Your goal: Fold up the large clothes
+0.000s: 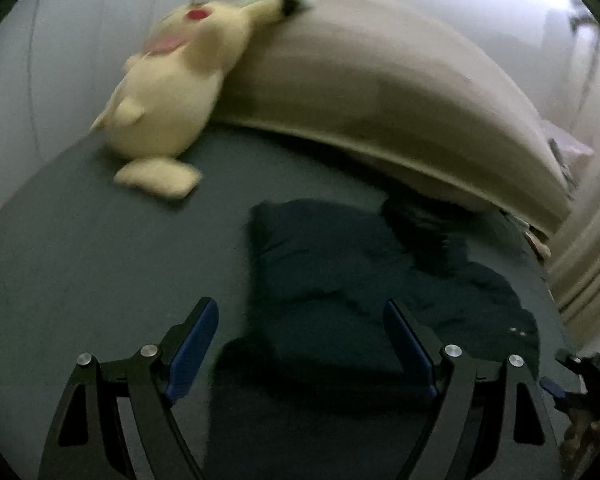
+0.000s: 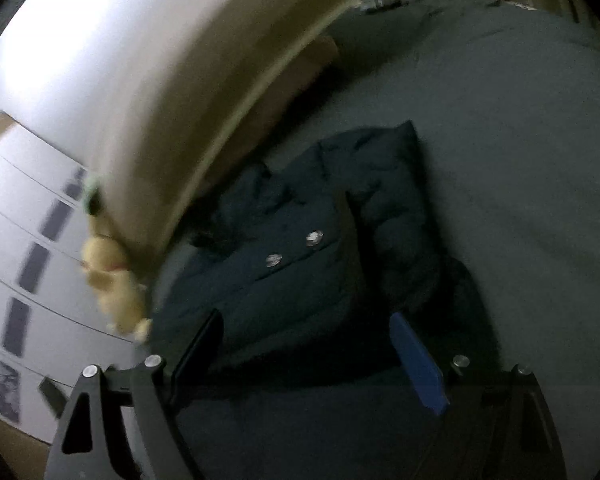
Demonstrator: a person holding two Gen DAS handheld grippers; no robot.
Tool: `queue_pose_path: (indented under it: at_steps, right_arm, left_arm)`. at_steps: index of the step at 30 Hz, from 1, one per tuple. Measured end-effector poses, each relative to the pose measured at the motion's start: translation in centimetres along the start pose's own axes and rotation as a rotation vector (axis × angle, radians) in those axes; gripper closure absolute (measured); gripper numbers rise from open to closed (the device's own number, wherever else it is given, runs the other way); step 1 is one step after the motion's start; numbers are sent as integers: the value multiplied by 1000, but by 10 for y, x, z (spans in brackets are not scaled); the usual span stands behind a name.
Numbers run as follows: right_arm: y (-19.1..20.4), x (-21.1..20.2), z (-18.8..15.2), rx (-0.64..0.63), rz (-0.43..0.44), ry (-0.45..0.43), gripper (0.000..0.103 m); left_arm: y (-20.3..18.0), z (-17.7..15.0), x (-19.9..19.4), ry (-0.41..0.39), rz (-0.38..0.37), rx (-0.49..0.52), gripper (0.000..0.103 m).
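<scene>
We find the dark puffy jacket [image 1: 364, 280] lying on the bed [image 1: 100, 260], partly bundled, close under the beige headboard [image 1: 380, 80], with a yellow plush toy [image 1: 168, 92] well apart at the far corner. The left claw [image 1: 300, 344] is spread wide with nothing between its blue pads; the jacket sits just ahead and a little toward its right finger. The right claw [image 2: 306, 356] is likewise released and empty, and in its view the jacket [image 2: 300, 248] lies straight ahead, two snap buttons [image 2: 314, 238] showing on the near panel. We read the garment's long axis as running away from both claws toward the headboard. Neither claw touches cloth. The right looks marginally better centred on the near hem; both seem about equally close.
</scene>
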State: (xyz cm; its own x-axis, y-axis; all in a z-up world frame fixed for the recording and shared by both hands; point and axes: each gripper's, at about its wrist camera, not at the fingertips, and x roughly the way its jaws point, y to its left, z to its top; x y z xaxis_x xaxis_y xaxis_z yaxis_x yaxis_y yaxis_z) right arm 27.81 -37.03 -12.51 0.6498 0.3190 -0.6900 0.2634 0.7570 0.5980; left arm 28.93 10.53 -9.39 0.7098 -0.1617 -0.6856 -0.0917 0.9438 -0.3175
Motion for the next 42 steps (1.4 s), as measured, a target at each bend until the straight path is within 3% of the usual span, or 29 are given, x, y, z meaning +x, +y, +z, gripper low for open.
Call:
queue_pose_path:
  at_steps: [2,3,4,5,6,9,12,14,16,19,23,25,31,32,33,34,37,39,42]
  right_arm:
    - [1,19,3,-4,-83,35,16]
    - [6,29,4,-34,-103,65,25]
    - [12,35,4,-72,-131,84,39]
    - [18,40,5,-102,-162,98,72]
    - [27,41,6,-144,-192,108,81]
    - [75,15,7,-359,-278,9,86]
    - [114,-17,1,-544,-337,-124,86]
    - [113,-18,-1,-560,-353,-151,86]
    - [95,0,-7,-541,-399,-135,86]
    - [56,41,-22,-481,-436,-49,85]
    - [50,50,-32,-466,-431,-60,84]
    - [48,51,-30,-469,-420,-47,81]
    - [38,57,-18,-435,-393,-25,66]
    - [36,55,-17,-425,-396,-21,54]
    - [37,50,-15,-413,-397,-18,32]
    - [39,40,-12,-398,-384,-35,27]
    - [55,3,-6,-403,-389,-158,26]
    - [73,-14,-3,-420,-357,-230,20]
    - [103,-5,-4,-483,-297,-233,19]
  left_arm:
    - [11,-4,0,8,-1,-10,18]
    - [15,-6,-2,11,-3,-14,18]
    - [16,-6,1,18,-4,-16,18]
    - [19,-7,3,28,-5,-17,18]
    - [18,-6,7,33,-4,-17,18]
    - [19,-2,6,17,-3,-10,18]
    - [14,2,-3,-40,-2,12,18]
    - [3,6,-8,-87,-7,34,18]
    - [-10,7,-1,-86,-3,68,18]
    - [-32,1,26,-33,53,129,18]
    - [-51,-20,73,91,167,244,18]
    - [-49,-28,87,126,179,238,16]
    - [-49,-37,99,133,215,275,15]
    - [-48,-36,97,134,209,270,15]
    - [-47,-34,94,135,205,268,15]
    - [-47,-31,89,135,205,267,15]
    - [-47,-17,57,65,198,251,15]
    - [-57,-4,37,-20,197,237,15]
    - [-82,2,41,-15,159,267,15]
